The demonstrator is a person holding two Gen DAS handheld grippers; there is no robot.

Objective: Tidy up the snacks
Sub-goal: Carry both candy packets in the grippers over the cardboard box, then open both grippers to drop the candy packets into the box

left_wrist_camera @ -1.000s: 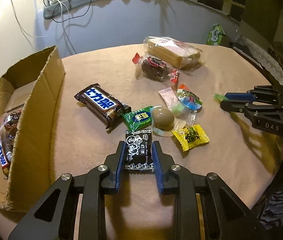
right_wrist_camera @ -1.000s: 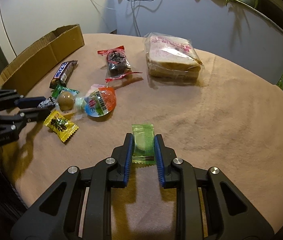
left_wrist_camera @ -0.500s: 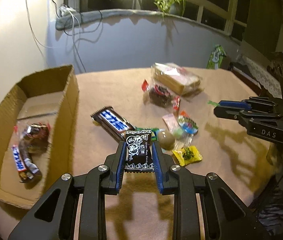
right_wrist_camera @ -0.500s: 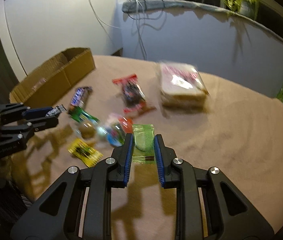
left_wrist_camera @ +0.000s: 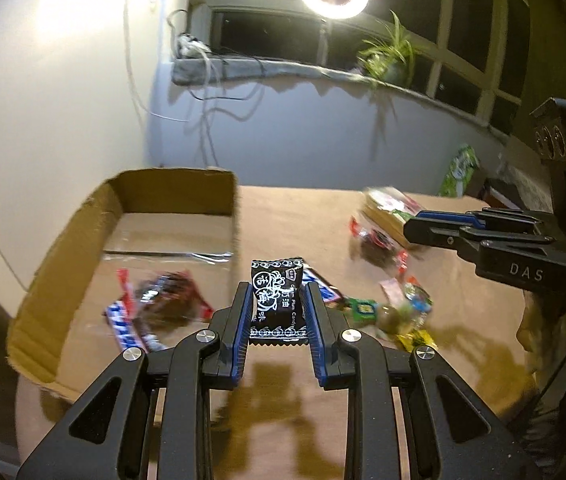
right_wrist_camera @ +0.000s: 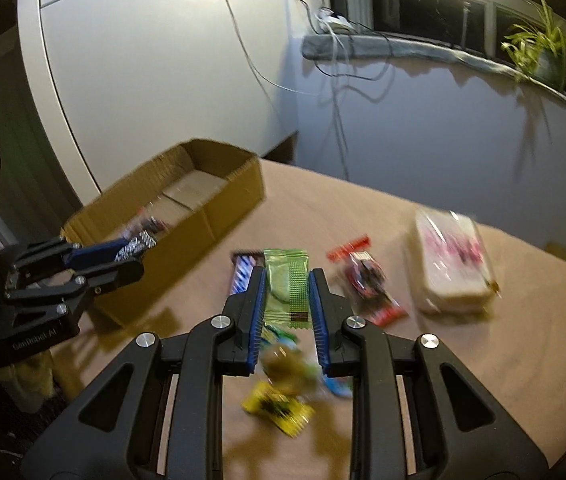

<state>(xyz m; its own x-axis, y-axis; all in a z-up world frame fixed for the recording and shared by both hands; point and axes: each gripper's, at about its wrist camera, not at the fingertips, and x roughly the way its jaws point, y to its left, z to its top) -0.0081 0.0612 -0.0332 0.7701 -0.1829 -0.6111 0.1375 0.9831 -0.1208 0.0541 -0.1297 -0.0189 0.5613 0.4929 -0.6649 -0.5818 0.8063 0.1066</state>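
carrying step: cardboard box (left_wrist_camera: pixel 83 248) at left w/ a few snacks already in it. left gripper (left_wrist_camera: pixel 277 300) clamped on black candy pack (left_wrist_camera: pixel 277 300), held above table beside box wall. right gripper (right_wrist_camera: pixel 286 292) pinching green wafer pack (right_wrist_camera: pixel 286 284) over loose pile. next, i reckon: get each over box, then let go.

Left gripper (left_wrist_camera: pixel 277 316): black angular linkage arms showing round silver screw heads; fingers (left_wrist_camera: pixel 243 320) wearing ribbed blue pads. Right gripper (right_wrist_camera: pixel 286 312): matching black frame, silver screws, blue ribbed pads; white "DAS" lettering showing on its side, beside a black housing carrying a small green light, possibly an indicator.
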